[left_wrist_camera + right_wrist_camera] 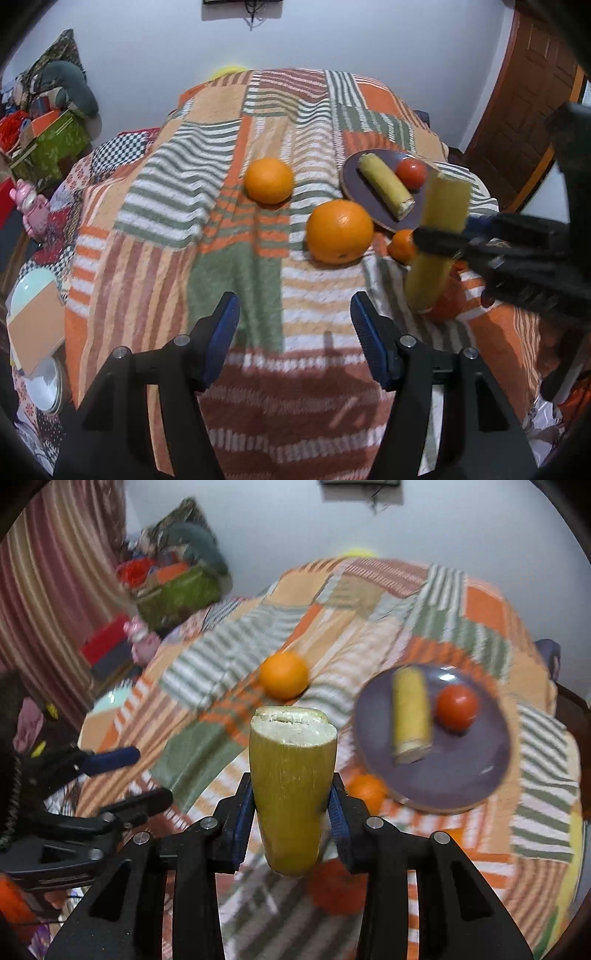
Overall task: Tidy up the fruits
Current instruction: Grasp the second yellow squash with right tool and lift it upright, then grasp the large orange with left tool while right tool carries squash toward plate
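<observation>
My right gripper (291,797) is shut on a yellow-green cut stalk piece (291,782), held upright above the blanket; in the left wrist view that held piece (441,206) hangs at the right, in front of the plate. A purple plate (461,768) carries a second stalk piece (412,712) and a red tomato (457,707). A large orange (340,231) and a smaller one (402,245) lie near the plate's rim, and another orange (269,180) sits farther back. My left gripper (294,299) is open over the blanket with nothing between its fingers.
A striped patchwork blanket (221,221) covers the rounded surface. A red-orange fruit (338,890) lies under the held piece. At the left are a green box (55,144), a pink toy (33,206) and a cardboard piece (35,328); a wooden door (528,92) stands at the right.
</observation>
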The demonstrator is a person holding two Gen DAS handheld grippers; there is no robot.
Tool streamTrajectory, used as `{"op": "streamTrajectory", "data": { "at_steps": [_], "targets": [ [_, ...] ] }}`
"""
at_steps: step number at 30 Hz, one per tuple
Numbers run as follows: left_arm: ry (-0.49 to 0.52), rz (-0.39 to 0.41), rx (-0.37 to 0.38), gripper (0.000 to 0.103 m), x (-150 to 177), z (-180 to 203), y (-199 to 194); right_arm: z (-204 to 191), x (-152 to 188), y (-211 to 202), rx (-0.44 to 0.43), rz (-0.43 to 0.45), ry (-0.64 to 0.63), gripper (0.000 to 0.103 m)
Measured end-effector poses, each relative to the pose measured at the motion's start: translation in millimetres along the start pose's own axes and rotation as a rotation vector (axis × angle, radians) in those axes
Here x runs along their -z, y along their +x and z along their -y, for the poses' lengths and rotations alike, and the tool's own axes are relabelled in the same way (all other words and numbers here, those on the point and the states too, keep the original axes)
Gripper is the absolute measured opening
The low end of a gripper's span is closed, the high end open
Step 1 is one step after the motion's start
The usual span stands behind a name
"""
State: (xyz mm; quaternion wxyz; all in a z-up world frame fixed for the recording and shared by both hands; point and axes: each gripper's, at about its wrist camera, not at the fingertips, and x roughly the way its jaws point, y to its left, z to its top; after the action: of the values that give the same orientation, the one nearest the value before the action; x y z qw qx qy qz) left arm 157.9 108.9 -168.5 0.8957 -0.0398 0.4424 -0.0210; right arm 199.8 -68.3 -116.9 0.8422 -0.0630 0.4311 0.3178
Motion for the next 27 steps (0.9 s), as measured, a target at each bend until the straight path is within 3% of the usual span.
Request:
{"op": "streamTrajectory", "data": {
  "at_steps": [11, 20, 27],
  "targets": [
    [0.047, -0.036, -0.004, 0.067, -45.2, 35.4, 58.3, 69.1, -13.6, -47.4, 0.09, 0.124, 0.088, 0.035],
    [-0.018, -0.093, 0.032, 0.073, -59.7, 29.3, 97.6, 113.5, -11.8, -50.0, 0.141, 0.134, 0.144, 0.035],
    [0.03, -0.115, 0.032, 0.07, -61.9, 42.9, 113.3, 129.7, -14.7, -34.5, 0.135, 0.112, 0.16, 0.035]
  ]
}}
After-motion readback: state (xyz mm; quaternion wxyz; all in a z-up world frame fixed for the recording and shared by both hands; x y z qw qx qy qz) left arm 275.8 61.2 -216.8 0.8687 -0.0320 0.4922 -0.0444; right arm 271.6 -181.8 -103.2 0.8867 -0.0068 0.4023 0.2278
